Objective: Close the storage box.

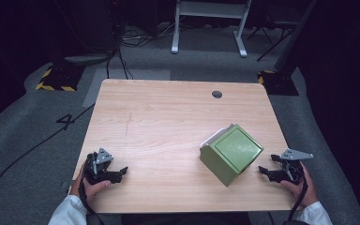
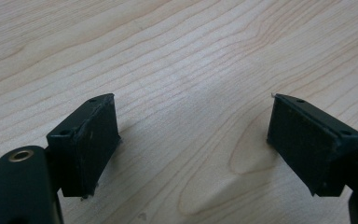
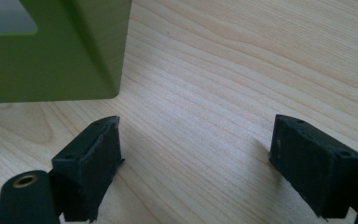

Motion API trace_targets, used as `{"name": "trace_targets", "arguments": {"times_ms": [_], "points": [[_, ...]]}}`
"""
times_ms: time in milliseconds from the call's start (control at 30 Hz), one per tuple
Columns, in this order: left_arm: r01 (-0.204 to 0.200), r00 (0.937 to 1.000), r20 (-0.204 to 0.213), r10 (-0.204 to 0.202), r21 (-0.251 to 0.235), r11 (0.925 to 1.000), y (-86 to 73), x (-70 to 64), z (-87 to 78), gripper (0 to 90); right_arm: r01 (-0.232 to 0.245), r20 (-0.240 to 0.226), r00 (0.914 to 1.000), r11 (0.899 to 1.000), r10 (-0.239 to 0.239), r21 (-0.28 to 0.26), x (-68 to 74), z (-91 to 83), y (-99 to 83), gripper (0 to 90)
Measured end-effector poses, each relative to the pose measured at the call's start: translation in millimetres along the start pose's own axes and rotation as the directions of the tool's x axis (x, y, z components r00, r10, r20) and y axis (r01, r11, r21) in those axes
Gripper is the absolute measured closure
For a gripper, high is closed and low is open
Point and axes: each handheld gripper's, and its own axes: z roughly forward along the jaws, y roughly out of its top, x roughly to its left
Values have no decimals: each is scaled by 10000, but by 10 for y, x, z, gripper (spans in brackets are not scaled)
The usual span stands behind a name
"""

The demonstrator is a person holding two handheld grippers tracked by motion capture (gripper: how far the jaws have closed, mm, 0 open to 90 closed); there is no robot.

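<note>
High view, far left: grey carpet floor point(image 1: 23, 140) with a black cable point(image 1: 33, 149) across it, a yellow-and-black striped base point(image 1: 56, 79) at the back.
Table point(image 1: 168, 126): light wood, rectangular, a small round dark hole point(image 1: 217, 94) near the far edge, right of centre.
Left hand point(image 1: 91, 185): at the near left corner of the table, white sleeve point(image 1: 68, 211) below it, wrapped around the left gripper.
Left gripper point(image 1: 119, 172): black, grey three-cornered plate point(image 1: 103, 156) on top, low over the table near the front edge, tips pointing right toward the middle.
Left gripper view: left gripper point(image 2: 193, 140) with jaws spread wide, released, bare wood grain of the table point(image 2: 191, 56) between the two black pads, nothing held.
Green box point(image 1: 231, 153): olive green, square top with a recessed panel, turned corner-on to the table edges, resting on the table right of centre, toward the near side; something pale showing at its far left edge, too small to tell.
Box and right gripper: near, apart, not touching.
Right gripper point(image 1: 264, 170): black, grey plate point(image 1: 296, 154) on top, at the near right edge of the table, tips pointing left toward the box.
Right hand point(image 1: 300, 183): behind the gripper, over the table's right edge, white sleeve point(image 1: 315, 213) below.
Right gripper view: right gripper point(image 3: 196, 144) with jaws wide apart, released, holding nothing; green box point(image 3: 56, 51) upper left, ahead of the near-left pad point(image 3: 95, 158), a lower corner resting on the table point(image 3: 242, 70); a gap of bare wood between pad and box.
Background, far side: white legs of a frame point(image 1: 208, 23) on the carpet, dark surroundings.
</note>
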Motion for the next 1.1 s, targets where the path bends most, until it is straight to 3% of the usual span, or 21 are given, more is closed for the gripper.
{"name": "trace_targets", "arguments": {"times_ms": [1100], "points": [[19, 10000, 39, -20, 17, 10000, 18, 6, 18, 156, -3, 34, 10000, 10000, 3, 0, 4, 0, 0, 162]]}}
